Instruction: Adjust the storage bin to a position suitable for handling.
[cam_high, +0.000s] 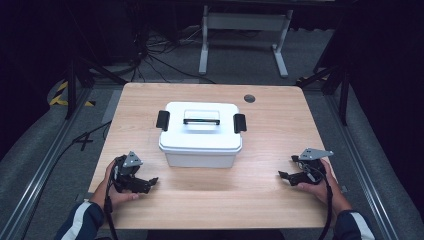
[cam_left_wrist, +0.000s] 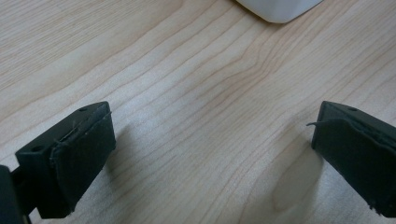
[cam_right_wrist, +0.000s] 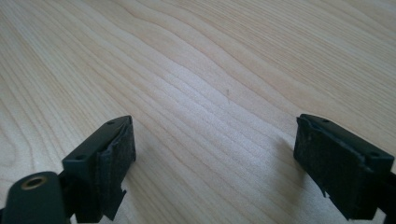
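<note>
- 1 white box (cam_high: 200, 142) is sitting in the middle of the table (cam_high: 270, 130), with its lid on; in the left gripper view 1 white corner of it is peeking in at the top edge (cam_left_wrist: 279, 9).
- 2 black latches are sitting on the lid's ends, 1 on the left (cam_high: 163, 120) and 1 on the right (cam_high: 240, 123), and 1 handle (cam_high: 201, 121) is lying flat across the top.
- 2 grippers are resting low over the near part of the table, 1 in each hand, well apart from each other and each off to 1 side of the box.
- The left gripper (cam_high: 150, 183) is lying near the box's front left corner without touching it; its jaws are standing wide apart and gripping nothing, with bare wood showing between them in its own view (cam_left_wrist: 212, 140).
- The right gripper (cam_high: 284, 176) is lying farther from the box, toward the right edge; its jaws are likewise spread wide and gripping nothing, with bare wood between them (cam_right_wrist: 215, 149).
- 1 dark round hole (cam_high: 249, 98) is showing in the far right part of the tabletop.
- Beyond the table, 1 white frame (cam_high: 245, 30) is standing on grey floor, and black cables (cam_high: 155, 55) are trailing to its left.
- Nothing is lying between either gripper and the box.
</note>
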